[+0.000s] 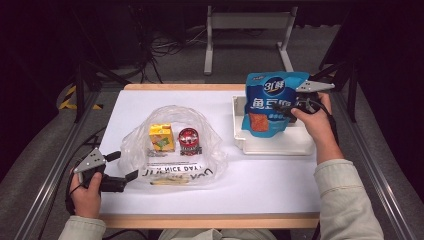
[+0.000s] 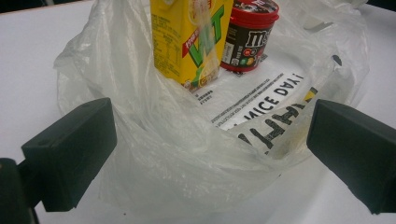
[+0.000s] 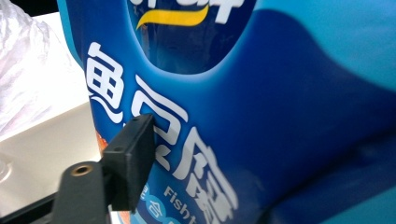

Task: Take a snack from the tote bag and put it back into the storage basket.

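White table point(image 1: 260, 185), right tongs point(image 1: 292, 109) gripping blue pouch point(image 1: 272, 102)

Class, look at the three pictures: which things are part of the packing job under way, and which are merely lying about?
In the job:
blue snack pouch, gripped by the right claw
clear plastic bag, its edge between the open left claw
yellow drink carton and red M&M's tub, inside the bag
white tray

Lying about:
floor cables
white metal frame
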The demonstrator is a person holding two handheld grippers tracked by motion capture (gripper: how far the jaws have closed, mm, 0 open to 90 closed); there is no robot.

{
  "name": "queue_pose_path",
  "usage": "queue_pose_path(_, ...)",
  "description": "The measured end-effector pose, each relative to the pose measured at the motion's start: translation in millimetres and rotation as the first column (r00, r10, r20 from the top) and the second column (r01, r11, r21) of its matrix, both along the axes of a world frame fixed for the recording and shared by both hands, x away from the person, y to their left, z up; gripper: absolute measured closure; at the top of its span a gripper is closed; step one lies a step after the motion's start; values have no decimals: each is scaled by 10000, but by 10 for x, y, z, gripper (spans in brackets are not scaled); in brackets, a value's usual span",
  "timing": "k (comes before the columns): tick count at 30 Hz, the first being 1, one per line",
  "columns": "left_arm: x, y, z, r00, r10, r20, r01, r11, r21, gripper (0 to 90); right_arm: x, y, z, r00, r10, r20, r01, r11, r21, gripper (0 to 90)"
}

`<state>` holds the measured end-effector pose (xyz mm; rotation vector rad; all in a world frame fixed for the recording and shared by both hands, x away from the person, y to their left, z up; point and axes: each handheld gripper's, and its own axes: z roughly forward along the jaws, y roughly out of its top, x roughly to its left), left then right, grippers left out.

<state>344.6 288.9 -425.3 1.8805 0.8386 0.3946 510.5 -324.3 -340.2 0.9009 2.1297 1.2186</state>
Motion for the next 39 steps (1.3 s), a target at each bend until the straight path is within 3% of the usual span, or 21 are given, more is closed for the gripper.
queue_pose_path(8,2,-2,4,10000,-6,-17,6,10000,16,21,-26,61,-48,10000,-74,54,75,9997,-225,202)
queue_pose_path(16,20,-1,2,10000,-22,-4,22,10000,-23,21,-106,23,-14,9998,-203,50,202,9996,184,189)
queue_pose_path(25,73,-48,6,9999,-131,-51,131,9999,-64,21,-263,-47,98,9989,-460,-8,460,9987,197,170)
queue_pose_path(30,106,-64,8,9996,-274,17,274,9996,-42,21,-369,-126,151,9967,-800,97,801,9967,-124,170)
queue_pose_path(39,108,-69,12,9997,-249,-5,249,9997,-27,21,-578,-167,287,9961,-853,216,851,9963,84,172)
